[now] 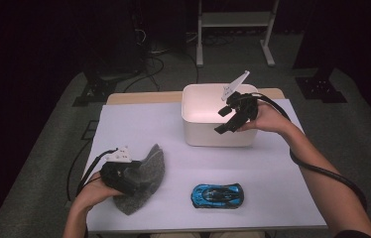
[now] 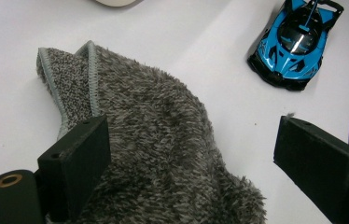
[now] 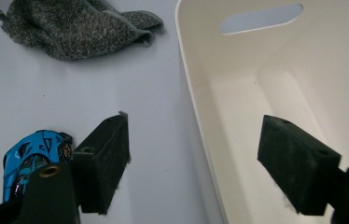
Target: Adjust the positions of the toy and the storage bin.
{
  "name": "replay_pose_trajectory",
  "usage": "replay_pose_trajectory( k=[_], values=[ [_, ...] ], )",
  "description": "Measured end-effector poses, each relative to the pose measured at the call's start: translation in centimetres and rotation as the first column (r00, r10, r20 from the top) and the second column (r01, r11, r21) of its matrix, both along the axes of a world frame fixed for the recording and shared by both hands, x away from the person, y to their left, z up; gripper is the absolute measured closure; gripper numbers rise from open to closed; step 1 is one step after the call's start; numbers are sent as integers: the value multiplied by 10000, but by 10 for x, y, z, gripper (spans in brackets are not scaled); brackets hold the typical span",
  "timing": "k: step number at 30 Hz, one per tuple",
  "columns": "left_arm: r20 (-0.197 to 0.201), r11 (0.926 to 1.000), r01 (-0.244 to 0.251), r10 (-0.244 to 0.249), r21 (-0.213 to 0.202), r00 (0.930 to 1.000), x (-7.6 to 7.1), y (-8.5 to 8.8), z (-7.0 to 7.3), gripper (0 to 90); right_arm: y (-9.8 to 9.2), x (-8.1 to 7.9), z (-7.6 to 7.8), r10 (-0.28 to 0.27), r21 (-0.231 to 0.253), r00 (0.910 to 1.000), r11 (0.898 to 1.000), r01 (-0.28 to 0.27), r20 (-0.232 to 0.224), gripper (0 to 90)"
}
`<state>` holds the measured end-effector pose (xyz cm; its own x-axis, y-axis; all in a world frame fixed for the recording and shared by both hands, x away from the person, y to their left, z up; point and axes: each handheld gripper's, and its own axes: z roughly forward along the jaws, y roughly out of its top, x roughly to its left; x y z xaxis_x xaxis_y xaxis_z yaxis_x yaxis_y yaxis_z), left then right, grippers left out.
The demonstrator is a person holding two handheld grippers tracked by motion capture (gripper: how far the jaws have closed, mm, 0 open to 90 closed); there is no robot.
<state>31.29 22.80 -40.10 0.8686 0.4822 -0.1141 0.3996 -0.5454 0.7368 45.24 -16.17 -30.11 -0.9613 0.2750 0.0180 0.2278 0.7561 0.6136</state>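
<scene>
Grey fluffy cloth (image 2: 163,154) lies crumpled on the white table (image 1: 273,168), beneath my spread left gripper (image 2: 191,158). My right gripper (image 1: 230,119), also spread, straddles the white plastic bin's (image 1: 193,134) rim. Risk: pinching only loose pile, so the cloth slips free.

left gripper (image 1: 124,179): black, white three-cornered plate on top, black cable behind
right gripper (image 1: 233,116): black, white pointed plate at 12 o'clock, thick black cable
jaws: flat black blocks, small round holes
arms: bare, dark sleeve edge

The grey cloth (image 2: 163,140) looks fuzzy, the blue toy car (image 2: 296,44) glossy, the white bin (image 3: 266,107) smooth matt plastic.
</scene>
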Motion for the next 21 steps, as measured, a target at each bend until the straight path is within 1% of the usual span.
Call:
replay_pose_trajectory(
  k=[7, 12, 14, 16, 19, 21],
  values=[
    [11, 10000, -18, 18, 1, 10000, 0, 1, 0, 103, 3, 8, -5, -73, -171, 9999, 9998, 72, -93, 259],
    [-28, 10000, -4, 4, 8, 10000, 0, 1, -1, 103, 6, 12, -11, -6, -302, 9998, 9995, 1, -182, 297],
    [-37, 10000, 0, 0, 14, 10000, 0, 1, -1, 103, 8, 13, -13, -12, -423, 9998, 9991, 3, -201, 309],
    [-36, 10000, 10, -10, 5, 10000, 0, 1, -1, 103, 9, 14, -15, 56, -443, 9997, 9990, -66, -231, 331],
    [-47, 10000, 10, -10, -15, 10000, 0, 1, -1, 103, 11, 15, -17, 111, -506, 9994, 9986, -128, -332, 389],
    [-60, 10000, 33, -33, -15, 10000, 0, 1, -1, 103, 11, 17, -18, 163, -490, 9994, 9986, -178, -310, 433]
  ],
)
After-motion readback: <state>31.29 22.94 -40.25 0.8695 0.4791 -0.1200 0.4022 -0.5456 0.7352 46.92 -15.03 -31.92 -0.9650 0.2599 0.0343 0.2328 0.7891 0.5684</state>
